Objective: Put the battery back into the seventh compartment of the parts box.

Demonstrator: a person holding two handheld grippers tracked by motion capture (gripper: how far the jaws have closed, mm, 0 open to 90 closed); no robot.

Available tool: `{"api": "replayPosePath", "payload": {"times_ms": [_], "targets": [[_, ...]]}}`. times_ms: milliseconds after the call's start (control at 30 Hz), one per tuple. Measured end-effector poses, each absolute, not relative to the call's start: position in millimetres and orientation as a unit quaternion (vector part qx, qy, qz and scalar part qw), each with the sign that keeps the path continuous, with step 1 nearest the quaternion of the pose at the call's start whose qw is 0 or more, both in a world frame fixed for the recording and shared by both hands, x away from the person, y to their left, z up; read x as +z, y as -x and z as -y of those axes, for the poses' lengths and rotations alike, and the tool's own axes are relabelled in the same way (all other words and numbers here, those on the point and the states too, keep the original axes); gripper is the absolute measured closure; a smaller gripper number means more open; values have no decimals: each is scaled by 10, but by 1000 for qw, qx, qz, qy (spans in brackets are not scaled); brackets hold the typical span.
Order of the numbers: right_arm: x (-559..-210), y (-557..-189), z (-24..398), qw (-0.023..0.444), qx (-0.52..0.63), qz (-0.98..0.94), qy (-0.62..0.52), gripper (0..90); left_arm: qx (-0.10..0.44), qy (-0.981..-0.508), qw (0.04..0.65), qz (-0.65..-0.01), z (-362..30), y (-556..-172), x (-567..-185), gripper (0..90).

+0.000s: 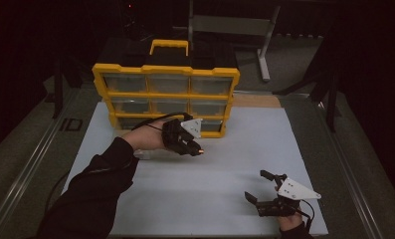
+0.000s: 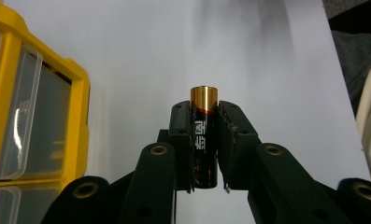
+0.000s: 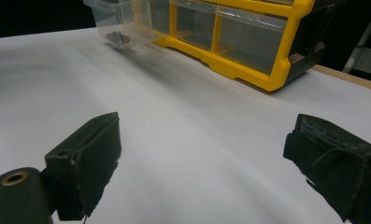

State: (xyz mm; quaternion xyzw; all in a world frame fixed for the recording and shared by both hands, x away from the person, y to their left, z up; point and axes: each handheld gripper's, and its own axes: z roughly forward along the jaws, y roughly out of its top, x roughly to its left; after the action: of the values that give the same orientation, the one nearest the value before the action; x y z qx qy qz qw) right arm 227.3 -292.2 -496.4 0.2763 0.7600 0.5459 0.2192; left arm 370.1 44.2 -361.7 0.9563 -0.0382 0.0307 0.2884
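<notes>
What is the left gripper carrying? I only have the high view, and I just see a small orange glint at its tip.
Observer: A battery, black with a copper-coloured end, clamped between the left gripper pads.
Operator: Which end sticks out?
Observer: The copper end points away from the hand, past the pads.
Operator: Is any drawer out of the yellow organizer?
Observer: Yes, the right gripper view shows a clear drawer pulled out, with small dark things inside.
Operator: And the right gripper?
Observer: Its jaws stand wide apart, nothing between them.
</notes>
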Motion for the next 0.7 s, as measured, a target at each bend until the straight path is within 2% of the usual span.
{"api": "replayPosePath", "payload": {"times_ms": [700], "targets": [[-4963, -2272, 2923, 221, 546, -760, -276, 90, 59, -960, 273, 29, -716, -3671, -3314, 756]]}}
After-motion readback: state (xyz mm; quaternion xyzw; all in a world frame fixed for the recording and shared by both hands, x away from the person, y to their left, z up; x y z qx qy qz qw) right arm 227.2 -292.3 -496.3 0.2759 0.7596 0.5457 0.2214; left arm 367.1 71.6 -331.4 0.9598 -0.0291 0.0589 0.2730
